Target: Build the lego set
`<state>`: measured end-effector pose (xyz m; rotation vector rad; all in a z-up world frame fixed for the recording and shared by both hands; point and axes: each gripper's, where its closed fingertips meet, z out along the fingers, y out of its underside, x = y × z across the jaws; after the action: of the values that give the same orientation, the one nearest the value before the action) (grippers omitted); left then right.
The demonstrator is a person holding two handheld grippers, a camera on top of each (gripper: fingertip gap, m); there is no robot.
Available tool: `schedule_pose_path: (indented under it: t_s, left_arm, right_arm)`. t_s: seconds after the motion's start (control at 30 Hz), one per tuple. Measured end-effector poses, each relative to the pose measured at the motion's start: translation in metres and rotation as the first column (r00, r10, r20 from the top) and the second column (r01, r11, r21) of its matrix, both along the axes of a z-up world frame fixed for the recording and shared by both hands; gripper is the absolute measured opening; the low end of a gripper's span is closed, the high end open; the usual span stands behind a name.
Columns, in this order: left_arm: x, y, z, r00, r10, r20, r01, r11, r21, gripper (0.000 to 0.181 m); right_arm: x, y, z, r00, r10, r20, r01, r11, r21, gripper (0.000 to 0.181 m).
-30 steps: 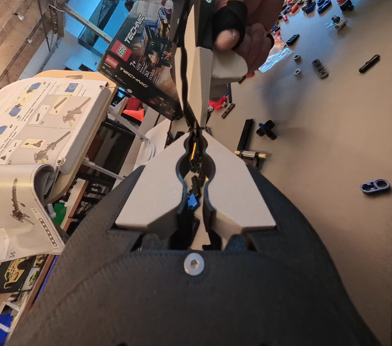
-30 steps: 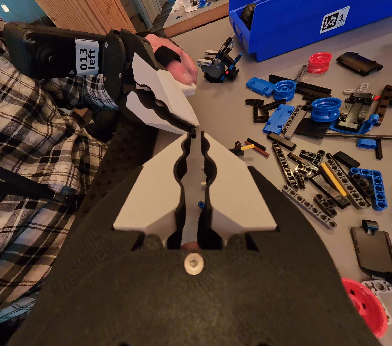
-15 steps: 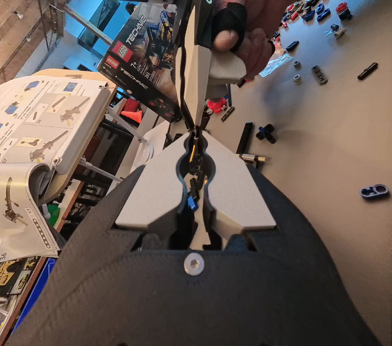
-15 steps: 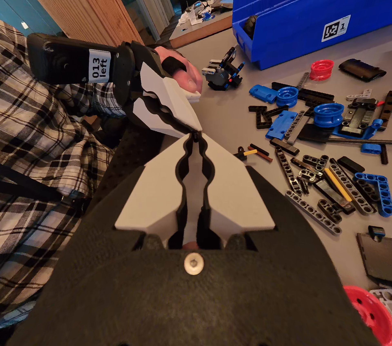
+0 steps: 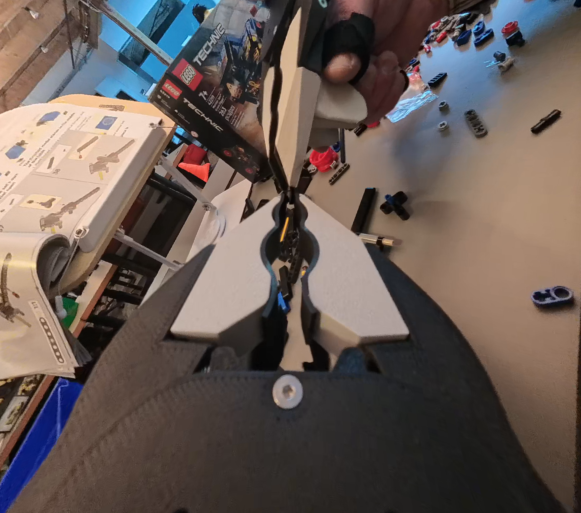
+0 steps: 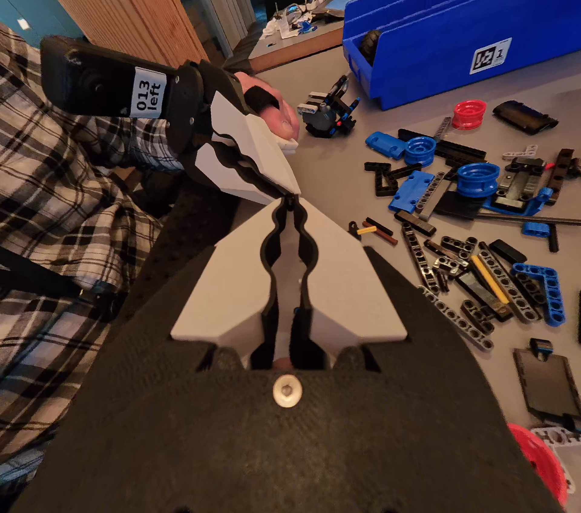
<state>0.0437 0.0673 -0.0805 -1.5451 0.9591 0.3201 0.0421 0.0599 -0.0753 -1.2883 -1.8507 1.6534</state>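
Claws meet tip to tip: left claw (image 5: pixel 288 201) and right claw (image 6: pixel 290 202) both pinch one small black piece (image 5: pixel 287 195).

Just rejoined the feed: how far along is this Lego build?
Early, by the look of it. Done: one small grey, black and blue sub-assembly stands by the blue plastic bin. In hand: the left gripper and right gripper meet tip to tip, jaws nearly shut on something small and dark; what it is, I cannot tell. Left: most parts lie loose, including blue wheel hubs, black holed beams and a red wheel hub.
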Motion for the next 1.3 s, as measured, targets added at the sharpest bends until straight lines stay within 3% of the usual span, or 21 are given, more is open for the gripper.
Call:
schedule_pose_path:
  t_s: [0.03, 0.1, 0.17, 0.3, 0.47, 0.57, 0.7, 0.87, 1.07, 1.3]
  left_arm:
    - [-0.001, 0.001, 0.0, 1.0, 0.005, 0.013, -0.005, 1.0, -0.013, 0.003]
    - [-0.008, 0.003, -0.004, 0.998, 0.037, 0.047, -0.035, 0.998, -0.054, 0.02]
    - [-0.017, 0.004, -0.021, 0.993, 0.082, 0.088, -0.064, 0.979, -0.193, 0.032]
    - [-0.034, -0.003, -0.071, 0.956, 0.211, 0.201, -0.073, 0.841, -0.536, 0.039]
    - [-0.03, -0.009, -0.095, 0.902, 0.291, 0.318, 0.029, 0.695, -0.719, 0.035]
    - [-0.023, -0.006, -0.096, 0.877, 0.305, 0.371, 0.08, 0.668, -0.739, 0.031]
    - [-0.023, -0.002, -0.097, 0.885, 0.287, 0.367, 0.095, 0.66, -0.745, 0.013]
    - [-0.022, -0.002, -0.097, 0.917, 0.215, 0.335, 0.098, 0.694, -0.714, 0.011]
    - [-0.02, -0.007, -0.097, 0.967, 0.03, 0.252, 0.159, 0.703, -0.694, 0.01]
    - [-0.016, -0.009, -0.097, 0.971, -0.115, 0.208, 0.227, 0.711, -0.665, 0.009]
  right_arm:
    - [-0.001, 0.001, 0.0, 1.0, -0.01, -0.003, 0.01, 1.0, 0.004, 0.003]
    - [-0.002, 0.003, -0.004, 1.0, -0.015, 0.01, 0.015, 1.0, 0.015, 0.003]
    - [-0.002, 0.009, -0.009, 0.999, -0.031, 0.024, 0.03, 0.998, 0.048, 0.003]
    - [-0.005, 0.022, -0.031, 0.993, -0.065, 0.095, 0.049, 0.984, 0.169, 0.002]
    - [-0.012, 0.03, -0.057, 0.979, -0.081, 0.189, 0.023, 0.956, 0.292, 0.003]
    - [-0.01, 0.033, -0.073, 0.968, -0.09, 0.234, 0.01, 0.946, 0.325, 0.003]
    - [-0.007, 0.033, -0.08, 0.961, -0.079, 0.265, -0.01, 0.948, 0.317, 0.003]
    - [-0.001, 0.026, -0.087, 0.958, -0.051, 0.283, -0.05, 0.94, 0.338, 0.002]
    - [0.004, 0.013, -0.086, 0.962, 0.012, 0.271, -0.104, 0.938, 0.33, 0.002]
    - [0.007, 0.005, -0.085, 0.967, 0.048, 0.248, -0.126, 0.942, 0.309, 0.002]
